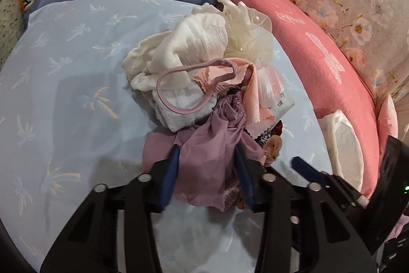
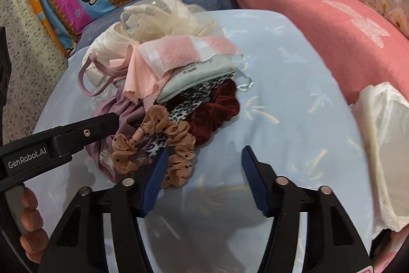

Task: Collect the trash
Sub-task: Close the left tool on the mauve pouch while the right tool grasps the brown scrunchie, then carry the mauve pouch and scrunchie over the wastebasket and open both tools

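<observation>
Your left gripper (image 1: pixel 207 157) clamps the mauve cloth (image 1: pixel 207 165) mid-bed (image 1: pixel 64 94); your right gripper (image 2: pixel 204 157) gapes beside the scrunchie (image 2: pixel 179 145).

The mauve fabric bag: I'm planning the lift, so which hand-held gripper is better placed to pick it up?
Left. The left hand-held gripper already has its jaws on both sides of the mauve fabric bag, pinching it. The right hand-held gripper is open over the blue sheet, beside the tan scrunchie.

left gripper (image 1: pixel 207 157) jaws clamp mauve cloth (image 1: pixel 204 157) | pile: white garment (image 1: pixel 194 42), pink fabric (image 1: pixel 258 94) | blue sheet (image 1: pixel 64 68)
</observation>
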